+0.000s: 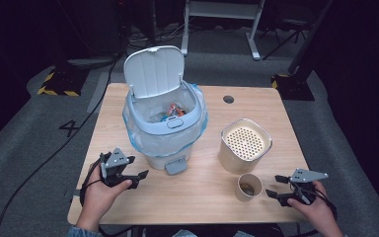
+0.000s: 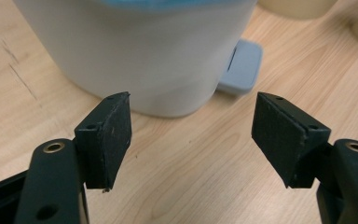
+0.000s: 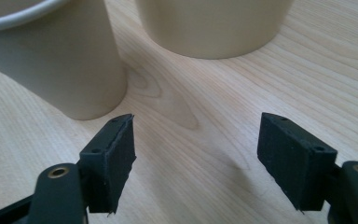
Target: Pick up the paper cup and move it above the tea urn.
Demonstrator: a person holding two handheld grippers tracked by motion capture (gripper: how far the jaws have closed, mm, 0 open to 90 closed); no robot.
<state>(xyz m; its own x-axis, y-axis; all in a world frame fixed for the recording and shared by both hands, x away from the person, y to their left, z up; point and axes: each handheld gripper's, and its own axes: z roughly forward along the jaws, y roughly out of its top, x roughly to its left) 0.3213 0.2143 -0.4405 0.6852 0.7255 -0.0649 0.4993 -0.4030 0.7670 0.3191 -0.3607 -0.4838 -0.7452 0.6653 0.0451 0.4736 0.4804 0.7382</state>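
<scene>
Risk: paper cup (image 1: 249, 187) sits just in front of the perforated canister (image 1: 245, 145); right gripper (image 1: 282, 186), jaws open and empty, may tip it. Left gripper (image 1: 137, 178) jaws open, empty, facing the bin (image 1: 164, 118).

Bin (image 1: 164, 123) sits centre-left on table (image 1: 128, 207) — canister (image 1: 245, 145) to its right, cup (image 1: 249, 187) just before canister.

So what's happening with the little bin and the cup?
A person sits at a wooden table with a hand-held gripper in each hand. The left hand-held gripper is open and empty, low near the pedal of a small pedal bin whose lid is up. The right hand-held gripper is open beside a paper cup, not touching it. A cream canister stands behind the cup.
</scene>
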